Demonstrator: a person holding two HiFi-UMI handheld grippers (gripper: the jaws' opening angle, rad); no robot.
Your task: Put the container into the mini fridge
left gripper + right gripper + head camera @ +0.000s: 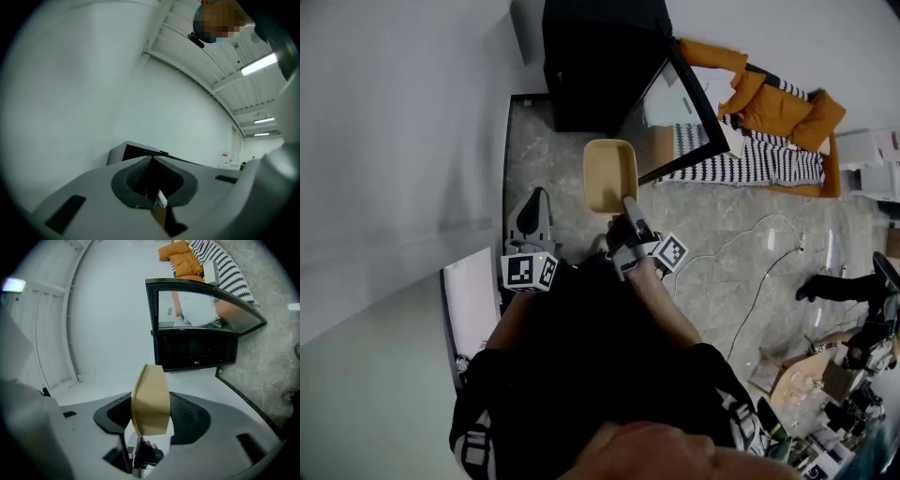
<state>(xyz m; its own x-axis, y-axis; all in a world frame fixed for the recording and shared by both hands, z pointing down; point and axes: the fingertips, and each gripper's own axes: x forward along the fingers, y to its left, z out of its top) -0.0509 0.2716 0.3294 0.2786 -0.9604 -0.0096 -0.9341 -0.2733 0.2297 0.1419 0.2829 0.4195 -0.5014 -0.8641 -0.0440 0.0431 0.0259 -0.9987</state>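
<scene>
I count one tan container (610,174) at twelve o'clock and one black mini fridge (600,61) beyond it. I carry two grippers: left gripper (536,202) and right gripper (629,208).

We hold the tan container (150,394) on edge between our right gripper's (152,420) jaws, facing the black mini fridge (194,350), its glass door (201,305) swung open.

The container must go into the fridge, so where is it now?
Head view centre: the tan container is clamped in the right gripper, just short of the open mini fridge.
</scene>
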